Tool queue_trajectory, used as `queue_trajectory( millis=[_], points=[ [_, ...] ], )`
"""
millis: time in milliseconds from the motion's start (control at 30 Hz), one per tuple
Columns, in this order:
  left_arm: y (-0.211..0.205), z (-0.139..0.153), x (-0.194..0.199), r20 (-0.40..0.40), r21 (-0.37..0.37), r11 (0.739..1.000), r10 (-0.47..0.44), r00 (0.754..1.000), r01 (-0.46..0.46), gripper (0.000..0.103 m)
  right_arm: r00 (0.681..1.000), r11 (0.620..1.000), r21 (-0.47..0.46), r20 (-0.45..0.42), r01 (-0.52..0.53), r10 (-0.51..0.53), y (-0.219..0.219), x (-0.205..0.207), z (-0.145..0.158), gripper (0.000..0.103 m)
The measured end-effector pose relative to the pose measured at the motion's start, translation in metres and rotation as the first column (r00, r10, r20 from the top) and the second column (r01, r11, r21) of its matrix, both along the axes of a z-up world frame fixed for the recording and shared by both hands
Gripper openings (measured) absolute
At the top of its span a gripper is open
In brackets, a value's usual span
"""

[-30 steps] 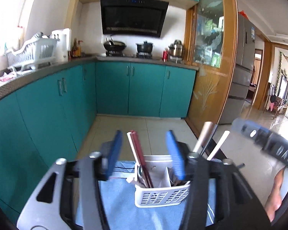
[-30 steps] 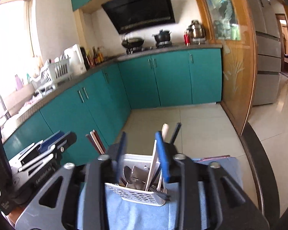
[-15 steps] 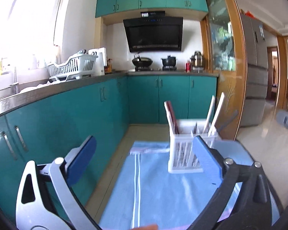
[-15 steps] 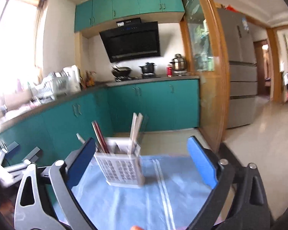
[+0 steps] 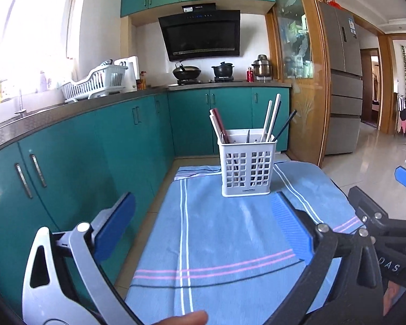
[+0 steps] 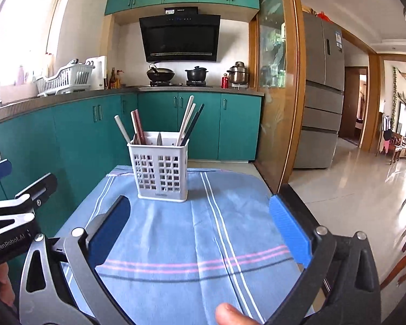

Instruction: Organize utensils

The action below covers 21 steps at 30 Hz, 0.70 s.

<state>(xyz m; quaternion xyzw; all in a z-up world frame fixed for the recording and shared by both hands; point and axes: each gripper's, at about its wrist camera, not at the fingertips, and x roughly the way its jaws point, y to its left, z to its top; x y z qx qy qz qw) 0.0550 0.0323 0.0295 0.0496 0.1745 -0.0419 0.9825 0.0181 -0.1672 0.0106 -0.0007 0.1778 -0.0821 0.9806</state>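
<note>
Utensil caddy (image 5: 247, 162): upright near the far end of the blue cloth (image 5: 216, 243), white, slotted walls.
Utensils (image 6: 188, 122): chopsticks and cutlery standing inside, leaning outward (split between compartments; exact sorting unclear).
Left gripper (image 5: 203, 222): spread wide, holding nothing, well short of the caddy.
Right gripper (image 6: 200, 224): likewise wide apart, nothing between the pads.
Surroundings: teal cabinets (image 5: 94, 149), stove pots (image 6: 196, 74), dish rack (image 5: 94, 81) on the counter.

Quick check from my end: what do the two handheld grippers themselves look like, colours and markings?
Both match: the left gripper and right gripper have blue ribbed pads on each finger, one silver-grey arm, one black arm, round bolts. White "GenRobot.AI" lettering marks a black body; no cables visible.
</note>
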Motion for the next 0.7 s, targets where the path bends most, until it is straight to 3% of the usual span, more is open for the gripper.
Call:
queue_trajectory(
  millis=[433, 700],
  points=[
    [0.008, 0.019, -0.054, 0.049, 0.006, 1.000, 0.001, 0.999, -0.001, 0.099, 0.998, 1.000, -0.013, 0.066, 0.000, 0.001, 0.014, -0.067, 0.014, 0.100],
    [0.009, 0.026, -0.070, 0.070, 0.016, 1.000, 0.017, 0.997, -0.018, 0.099, 0.996, 1.000, -0.024, 0.087, -0.004, 0.007, 0.021, -0.082, 0.023, 0.100]
  ],
)
